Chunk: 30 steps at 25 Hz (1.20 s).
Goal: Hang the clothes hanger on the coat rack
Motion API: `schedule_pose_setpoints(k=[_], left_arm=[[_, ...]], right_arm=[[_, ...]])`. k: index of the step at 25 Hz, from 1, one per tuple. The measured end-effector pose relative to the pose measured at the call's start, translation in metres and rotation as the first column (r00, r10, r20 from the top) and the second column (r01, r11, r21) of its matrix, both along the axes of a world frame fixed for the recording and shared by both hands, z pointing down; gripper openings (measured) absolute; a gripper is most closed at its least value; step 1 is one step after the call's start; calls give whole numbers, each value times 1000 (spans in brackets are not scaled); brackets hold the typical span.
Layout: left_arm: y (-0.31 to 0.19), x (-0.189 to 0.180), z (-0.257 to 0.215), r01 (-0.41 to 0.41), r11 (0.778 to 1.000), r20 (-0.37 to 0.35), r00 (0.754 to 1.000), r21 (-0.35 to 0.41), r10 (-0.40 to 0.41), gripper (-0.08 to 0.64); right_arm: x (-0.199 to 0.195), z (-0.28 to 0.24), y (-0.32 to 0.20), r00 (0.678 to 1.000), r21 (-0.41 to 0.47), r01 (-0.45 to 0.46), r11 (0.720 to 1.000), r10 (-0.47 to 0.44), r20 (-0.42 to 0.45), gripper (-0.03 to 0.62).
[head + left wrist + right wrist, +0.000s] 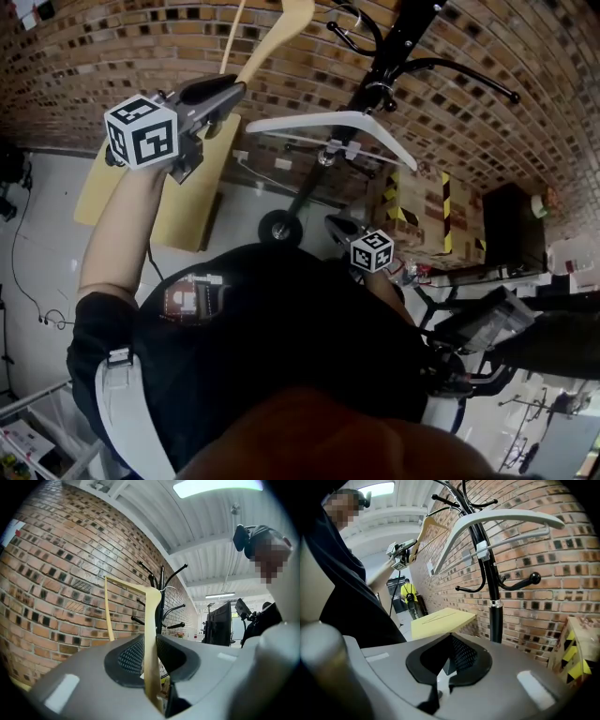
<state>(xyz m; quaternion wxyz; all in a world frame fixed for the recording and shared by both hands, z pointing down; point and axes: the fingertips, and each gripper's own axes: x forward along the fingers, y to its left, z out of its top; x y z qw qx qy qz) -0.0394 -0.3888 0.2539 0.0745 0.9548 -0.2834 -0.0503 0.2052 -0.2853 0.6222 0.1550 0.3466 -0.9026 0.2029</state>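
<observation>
Pale wooden clothes hanger (277, 39) sits high at the left of the head view, clamped in the left gripper (230, 92). It is well apart from the rack and not hooked onto it. In the left gripper view the jaws stand partly apart, with the flat wooden arm of the hanger pinched upright between the two pads. The hanger's thin lower bar runs up just to the left of that arm. The person's bare forearm (117, 234) carries this gripper up high, and it points roughly level toward the red-brown brick wall (112, 47). Below the gripper, against the wall, stands a yellow flat-topped table (192, 202).

Right of the wooden hanger rises the black metal coat rack (405, 37), with curved ball-tipped hooks (534, 578) branching from its pole and a round base (279, 228) on the floor. A white plastic clothes hanger (347, 122) hangs on the rack, its arms spread to either side of the pole.

Lower and nearer the middle, the right gripper (452, 635) is held in front of the person's dark shirt (281, 328). It is tipped somewhat downward, near the rack's pole. In its own view the jaws meet at their tips with nothing between them. Farther right, a cardboard box with yellow-and-black striped tape (422, 211) stands against the wall.
</observation>
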Motion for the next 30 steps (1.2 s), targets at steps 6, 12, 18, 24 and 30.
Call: schedule_pose_setpoints(k=[6, 12, 18, 24, 30], left_arm=[[-9, 5, -10, 0, 1000, -27, 1000, -9, 0, 77], [-24, 12, -8, 11, 1000, -40, 999, -28, -12, 78], [-32, 23, -2, -7, 999, -52, 999, -53, 4, 77], [-14, 27, -1, -50, 997, -76, 996, -51, 46, 78], [4, 3, -2, -32, 998, -97, 995, -49, 27, 78]], right_arm=[[8, 1, 4, 1000, 0, -16, 1000, 16, -3, 14], [12, 4, 5, 1000, -4, -23, 1000, 23, -7, 14], [10, 6, 6, 1000, -5, -22, 1000, 22, -4, 14], [9, 5, 7, 1000, -2, -24, 1000, 24, -2, 14], [11, 6, 5, 1000, -4, -22, 1000, 22, -7, 14]])
